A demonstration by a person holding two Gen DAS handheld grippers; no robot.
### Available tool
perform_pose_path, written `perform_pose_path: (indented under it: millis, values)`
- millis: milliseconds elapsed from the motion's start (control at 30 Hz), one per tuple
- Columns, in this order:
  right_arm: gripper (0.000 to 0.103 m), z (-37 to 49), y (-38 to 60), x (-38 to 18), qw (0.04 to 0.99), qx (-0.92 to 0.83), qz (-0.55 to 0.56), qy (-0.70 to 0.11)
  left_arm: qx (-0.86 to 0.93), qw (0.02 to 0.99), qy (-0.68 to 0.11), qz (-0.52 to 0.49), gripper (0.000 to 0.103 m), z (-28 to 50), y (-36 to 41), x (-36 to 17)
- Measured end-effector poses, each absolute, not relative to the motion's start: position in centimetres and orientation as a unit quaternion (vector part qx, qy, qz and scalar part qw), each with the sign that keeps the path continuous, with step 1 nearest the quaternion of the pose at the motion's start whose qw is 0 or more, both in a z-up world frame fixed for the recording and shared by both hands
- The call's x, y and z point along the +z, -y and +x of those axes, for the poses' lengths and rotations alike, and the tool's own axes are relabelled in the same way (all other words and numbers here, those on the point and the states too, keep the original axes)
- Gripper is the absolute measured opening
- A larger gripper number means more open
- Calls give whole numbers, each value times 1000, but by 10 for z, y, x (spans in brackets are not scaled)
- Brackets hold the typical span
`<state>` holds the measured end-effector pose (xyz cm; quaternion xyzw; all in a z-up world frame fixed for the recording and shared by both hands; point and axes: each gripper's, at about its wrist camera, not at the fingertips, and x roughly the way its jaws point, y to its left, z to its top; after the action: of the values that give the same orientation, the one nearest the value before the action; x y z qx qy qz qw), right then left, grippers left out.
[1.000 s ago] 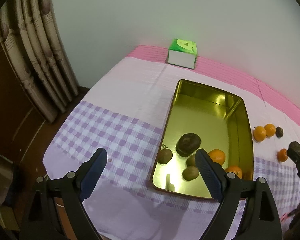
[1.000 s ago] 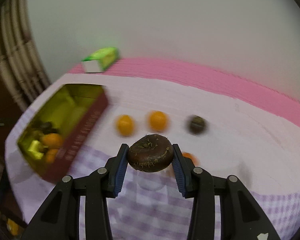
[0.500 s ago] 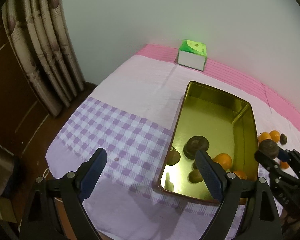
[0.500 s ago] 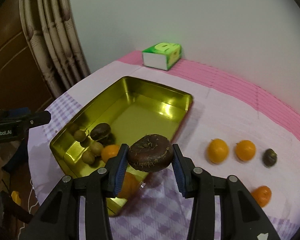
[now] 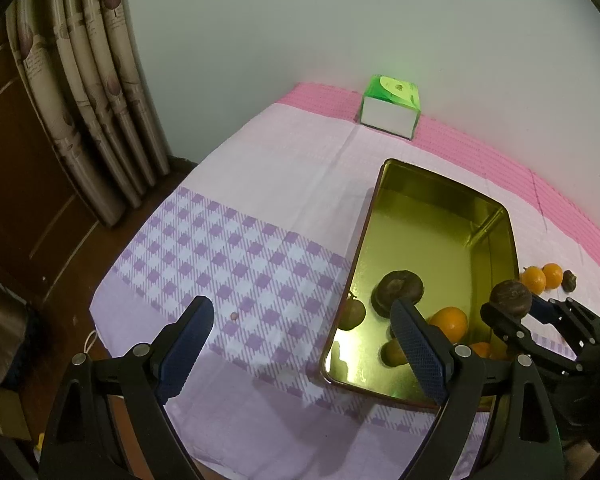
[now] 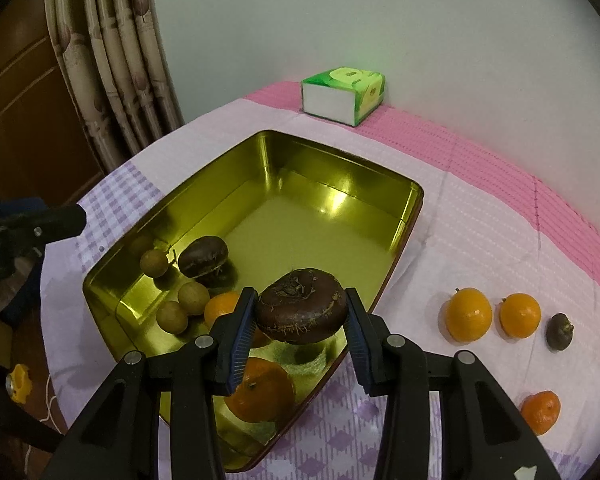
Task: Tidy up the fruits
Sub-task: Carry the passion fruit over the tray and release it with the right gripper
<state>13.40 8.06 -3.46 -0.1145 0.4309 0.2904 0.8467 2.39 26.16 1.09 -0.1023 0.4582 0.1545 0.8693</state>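
The right gripper (image 6: 300, 320) is clamped on a dark brown fruit (image 6: 302, 305); both pads press its sides, and it hangs over the near right part of the gold tin (image 6: 332, 164). In the left wrist view the same gripper (image 5: 510, 300) comes in from the right edge, with the fruit (image 5: 511, 293) above the right wall of the tin (image 5: 444, 178).

The left gripper (image 5: 304, 344) has its jaws wide apart and holds nothing. It hovers above the near edge of the table (image 5: 260, 168), over the purple check part of the cloth, just left of the tin.

In the near end of the tin lie two oranges (image 6: 260, 390), three small tan fruits (image 6: 172, 317) and a second dark brown fruit (image 6: 203, 257). The far half of the tin is bare metal.

To the right of the tin, on the cloth, one orange (image 6: 541, 411) lies near the front edge. Farther back there is a row: two oranges (image 6: 469, 314) side by side, then a small dark fruit (image 6: 559, 331) just beside them on the right.

At the far edge, on the pink stripe against the wall, stands a green and white box (image 6: 342, 95). A curtain (image 6: 116, 60) hangs past the far left corner of the table.
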Motion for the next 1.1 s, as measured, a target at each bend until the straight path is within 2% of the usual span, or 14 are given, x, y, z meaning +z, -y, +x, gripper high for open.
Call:
perform_pose_path:
  millis: [700,1100]
  values:
    - [42,129,-90,-42,839,298,-133,-434,141,873,-457,-99,90,22,-257,10]
    - [43,125,-80,-30,847,299,-105,-427,135,872,-459,-100,90,24,-256,9]
